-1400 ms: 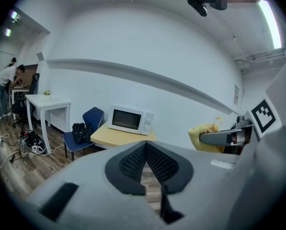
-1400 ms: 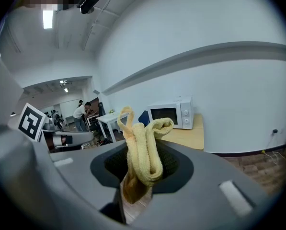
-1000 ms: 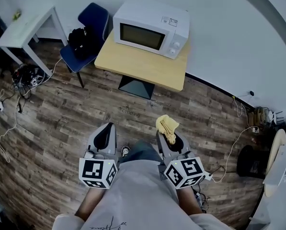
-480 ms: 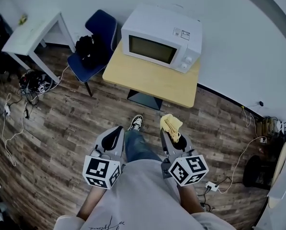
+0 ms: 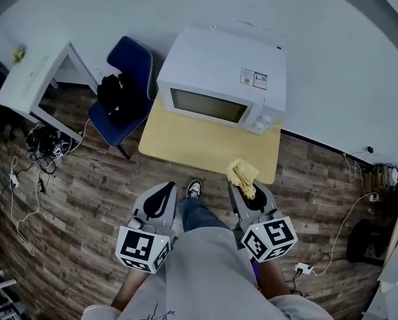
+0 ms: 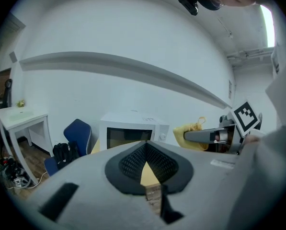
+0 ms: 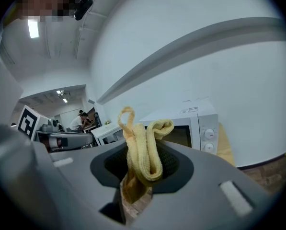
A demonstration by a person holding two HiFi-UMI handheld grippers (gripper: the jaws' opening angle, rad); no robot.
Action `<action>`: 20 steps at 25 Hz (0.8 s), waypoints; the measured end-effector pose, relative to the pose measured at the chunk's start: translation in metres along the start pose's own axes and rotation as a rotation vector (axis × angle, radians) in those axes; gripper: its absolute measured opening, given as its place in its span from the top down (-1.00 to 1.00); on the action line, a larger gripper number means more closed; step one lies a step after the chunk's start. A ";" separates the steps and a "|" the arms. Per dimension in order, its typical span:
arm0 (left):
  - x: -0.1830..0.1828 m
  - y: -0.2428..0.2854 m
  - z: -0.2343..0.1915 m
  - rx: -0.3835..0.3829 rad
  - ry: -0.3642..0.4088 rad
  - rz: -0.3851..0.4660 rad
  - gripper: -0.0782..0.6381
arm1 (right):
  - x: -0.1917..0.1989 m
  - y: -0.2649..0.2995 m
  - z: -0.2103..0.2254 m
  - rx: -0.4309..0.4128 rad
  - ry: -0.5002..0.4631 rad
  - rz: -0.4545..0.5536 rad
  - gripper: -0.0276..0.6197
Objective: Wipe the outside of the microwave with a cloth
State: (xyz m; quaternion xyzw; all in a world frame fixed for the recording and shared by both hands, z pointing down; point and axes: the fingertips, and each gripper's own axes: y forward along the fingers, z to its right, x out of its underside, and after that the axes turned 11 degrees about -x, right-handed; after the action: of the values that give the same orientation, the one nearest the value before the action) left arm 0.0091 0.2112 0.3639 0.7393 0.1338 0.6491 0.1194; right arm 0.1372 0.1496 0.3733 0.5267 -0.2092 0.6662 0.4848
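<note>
Since a second ago the person has stepped closer, so in the head view the microwave (image 5: 219, 79) on its counter (image 5: 205, 153) now sits just ahead of both tongs. In the left gripper view, the left tongs (image 6: 145, 152) are closed on nothing, with the microwave straight ahead. In the right gripper view, the right tongs (image 7: 142, 174) pinch the yellow cloth (image 7: 143, 150), which loops loosely above them, with the microwave ahead and slightly right. Bunched like that, the cloth may smear rather than wipe flat, or slip free under pressure.
</note>
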 end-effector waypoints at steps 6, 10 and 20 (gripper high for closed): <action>-0.042 0.079 -0.018 0.049 0.023 0.000 0.81 | -0.052 0.053 0.040 -0.055 0.008 0.002 0.57; -0.079 0.118 -0.022 0.108 -0.038 0.086 0.81 | -0.086 0.079 0.057 -0.114 0.012 0.018 0.56; -0.110 0.167 -0.035 0.154 -0.049 0.155 0.81 | -0.124 0.105 0.132 -0.013 0.016 -0.034 0.55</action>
State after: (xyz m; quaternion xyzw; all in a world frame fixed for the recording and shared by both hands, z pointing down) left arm -0.0323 0.0165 0.3253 0.7702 0.1226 0.6258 0.0150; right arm 0.1087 -0.0543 0.3327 0.5215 -0.2008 0.6608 0.5011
